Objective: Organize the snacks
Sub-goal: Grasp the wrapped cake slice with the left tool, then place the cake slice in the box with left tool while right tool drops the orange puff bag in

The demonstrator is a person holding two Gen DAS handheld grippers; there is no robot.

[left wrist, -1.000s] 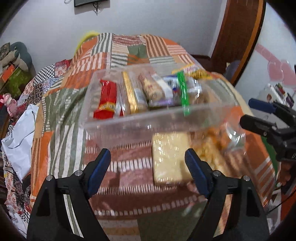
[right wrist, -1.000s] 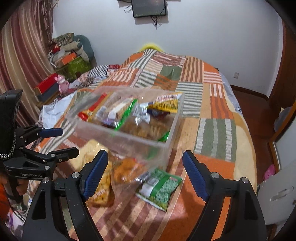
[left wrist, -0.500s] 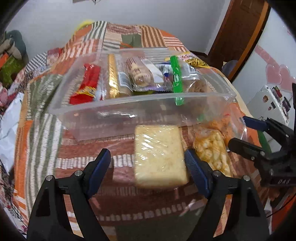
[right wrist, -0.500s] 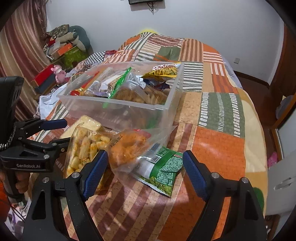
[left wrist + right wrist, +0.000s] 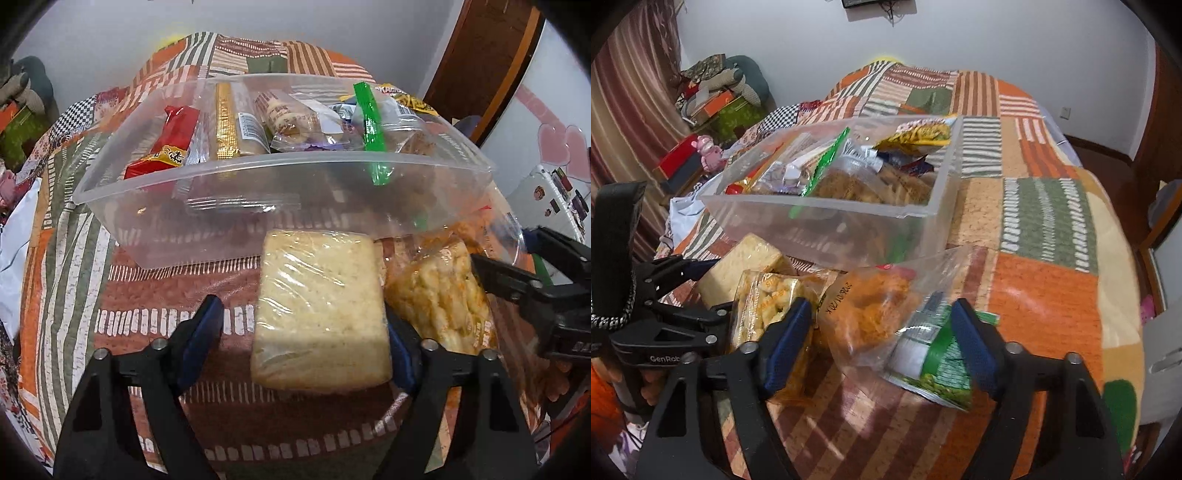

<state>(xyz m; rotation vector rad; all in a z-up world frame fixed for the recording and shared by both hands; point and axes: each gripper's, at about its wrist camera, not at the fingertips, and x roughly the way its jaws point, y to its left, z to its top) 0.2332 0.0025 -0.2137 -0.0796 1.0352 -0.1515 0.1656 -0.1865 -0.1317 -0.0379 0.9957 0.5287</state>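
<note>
Snacks fill the clear tub [image 5: 258, 192]; both hand-held grippers (one marked "GenRob") [image 5: 881, 345] have been closing, neither gripping.

Home bedroom, patchwork-quilted bed [image 5: 1052, 206], striped curtain [image 5: 631, 110], wooden door [image 5: 487, 59]

Two hand-held grippers angled down, side by side.
The left gripper [image 5: 301, 332] and right gripper [image 5: 881, 341] both point steeply downward, jaws partly apart after just closing in; each has a wrapped snack between its blue pads, neither visibly clamped.
</note>
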